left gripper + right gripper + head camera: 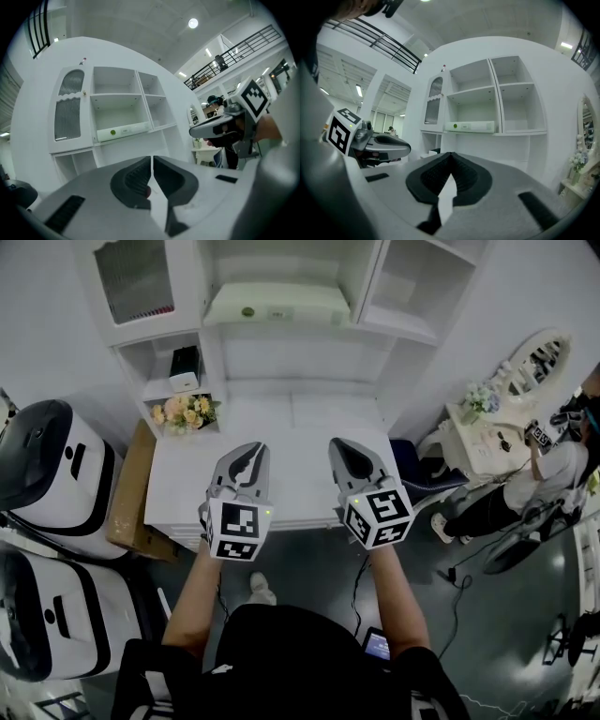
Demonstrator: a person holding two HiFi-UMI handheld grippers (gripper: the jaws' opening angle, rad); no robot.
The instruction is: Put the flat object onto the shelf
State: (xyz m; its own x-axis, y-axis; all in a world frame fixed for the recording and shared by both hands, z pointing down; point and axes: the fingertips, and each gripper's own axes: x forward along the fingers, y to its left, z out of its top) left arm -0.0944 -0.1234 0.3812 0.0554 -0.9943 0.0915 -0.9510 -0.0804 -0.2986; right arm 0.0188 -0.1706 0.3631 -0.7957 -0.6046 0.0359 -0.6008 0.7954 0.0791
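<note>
The flat object (pixel 277 306) is a long pale box with a green dot, lying on the middle shelf of the white cabinet (pixel 309 362). The same flat object (pixel 123 132) shows in the left gripper view, and the flat object (pixel 469 126) in the right gripper view. My left gripper (pixel 251 448) is held over the white desk (pixel 300 493), shut with nothing between its jaws. Beside it my right gripper (pixel 343 446) is also shut and empty. Both point toward the cabinet, well short of the shelf. In its own view each gripper shows closed jaws: left gripper (pixel 152 159), right gripper (pixel 450 155).
A bunch of flowers (pixel 183 413) stands at the desk's back left below a cubby holding a black item (pixel 185 362). A cardboard box (pixel 131 488) and two white machines (pixel 47 465) stand at the left. At the right are a dressing table (pixel 487 442) and a person (pixel 548 479).
</note>
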